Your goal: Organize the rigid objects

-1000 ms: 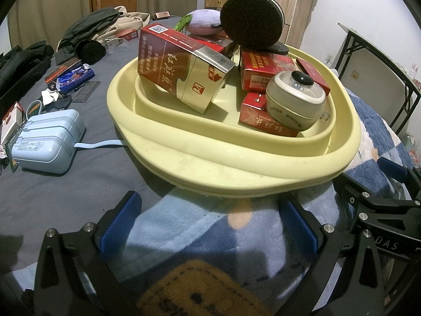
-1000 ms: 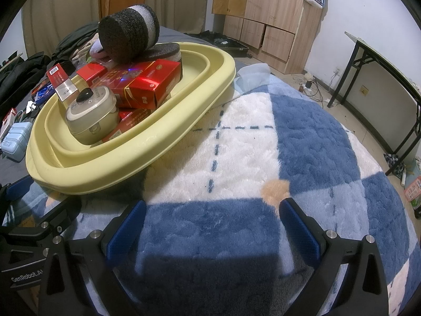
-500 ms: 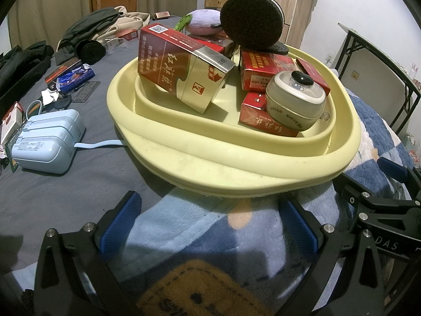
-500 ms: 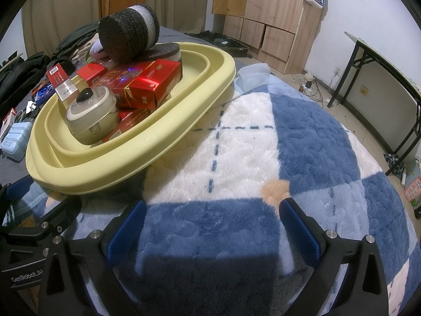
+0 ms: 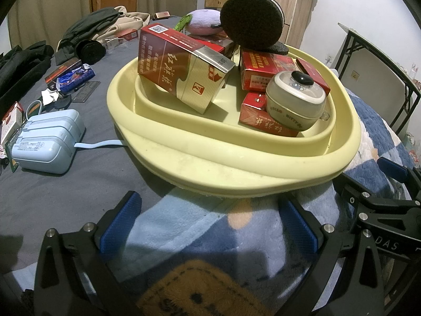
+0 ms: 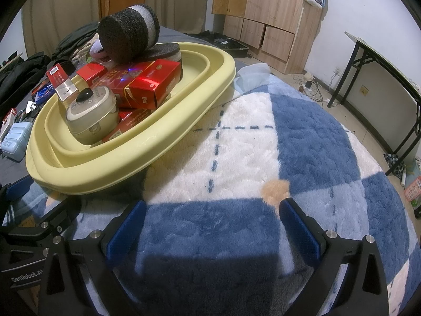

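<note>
Left wrist view, left to right. At 9 o'clock a pale blue case [image 5: 48, 141] lies on the grey bed sheet [image 5: 65, 197], a flat blue strap running from it toward the basin. Above it, toward 10 o'clock, small packets and dark clothes [image 5: 86, 31] lie scattered. Centre frame: a pale yellow basin [image 5: 236, 163] rests partly on the sheet, partly on a checked fleece blanket [image 5: 200, 226]. Inside it, at its 10 o'clock side, a red and gold carton [image 5: 181, 65] leans tilted against the inner wall. At 12 o'clock a dark foam roll [image 5: 252, 23] sits on top of the pile, with a purple plush toy [image 5: 204, 22] just beside it to the left. Toward 2 o'clock, a red box [image 5: 265, 72] lies behind a small round cream container [image 5: 296, 104] with a black knob; the container rests on another flat red box [image 5: 259, 122]. The left claw [image 5: 210, 226] sits at 6 o'clock, its blue pads wide apart, holding nothing, just short of the basin rim. Right wrist view: the basin [image 6: 147, 155] is at 10 o'clock, the right claw [image 6: 210, 229] at 6 o'clock over the blanket [image 6: 302, 131], pads spread apart and empty. A wooden wardrobe [image 6: 271, 13] stands at 1 o'clock, a black-legged worktop [image 6: 381, 63] at 3 o'clock.
</note>
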